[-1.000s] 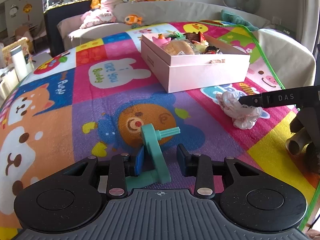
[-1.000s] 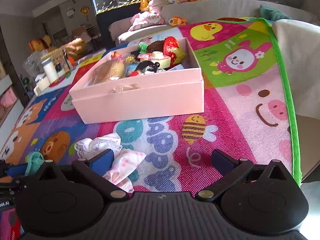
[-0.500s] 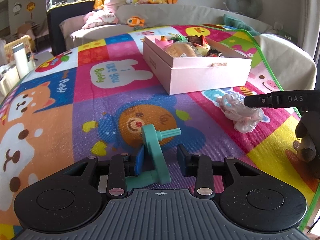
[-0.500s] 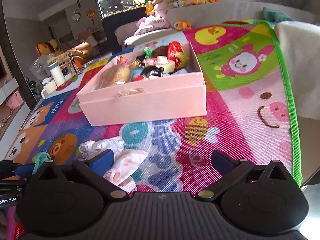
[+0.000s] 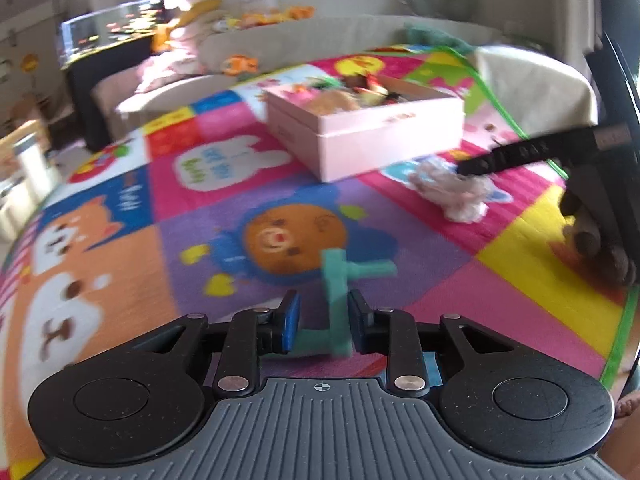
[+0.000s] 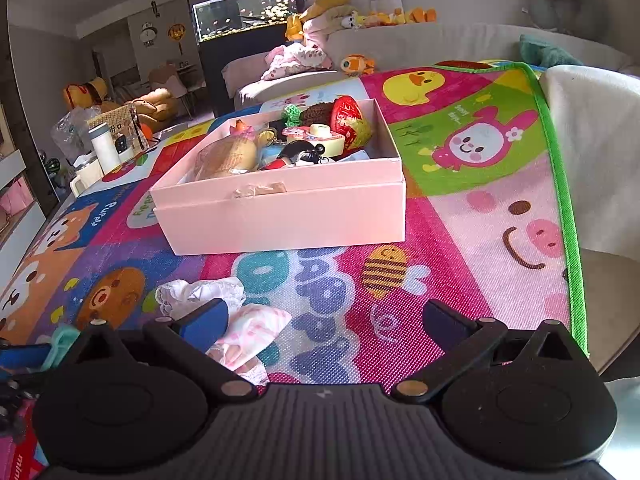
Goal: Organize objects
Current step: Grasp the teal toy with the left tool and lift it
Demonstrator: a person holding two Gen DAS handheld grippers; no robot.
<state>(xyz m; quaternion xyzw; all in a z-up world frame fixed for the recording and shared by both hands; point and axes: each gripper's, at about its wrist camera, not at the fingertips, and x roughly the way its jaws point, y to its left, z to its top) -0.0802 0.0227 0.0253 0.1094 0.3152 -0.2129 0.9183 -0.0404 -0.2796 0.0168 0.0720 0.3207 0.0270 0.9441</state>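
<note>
**Two grippers at work on the play mat, one on a teal toy, one beside a cloth bundle**

The left gripper sat low over the colourful play mat, its fingers drawn in narrowly around a teal plastic toy. The toy stood upright between the pads, a short peg jutting to the right from its flat disc. The right pad appeared to touch the disc, while a sliver of gap showed by the blue left pad; the left wrist view was blurred, so whether the toy was firmly clamped could not be told.

The right gripper rested with its fingers spread wide. Its blue-padded left finger lay against a crumpled white and pink cloth bundle, which sat on the mat partly inside the gap; the other finger stood well apart from it, over bare mat. Nothing was held.

In the left wrist view the same bundle lay to the right, with the right gripper's black finger reaching over it.

Beyond both, a pink box stood open on the mat, filled with small toys, among them a bread-like soft piece and a red rounded item. The cloth bundle lay just in front of the box, the teal toy farther to its left.
</note>
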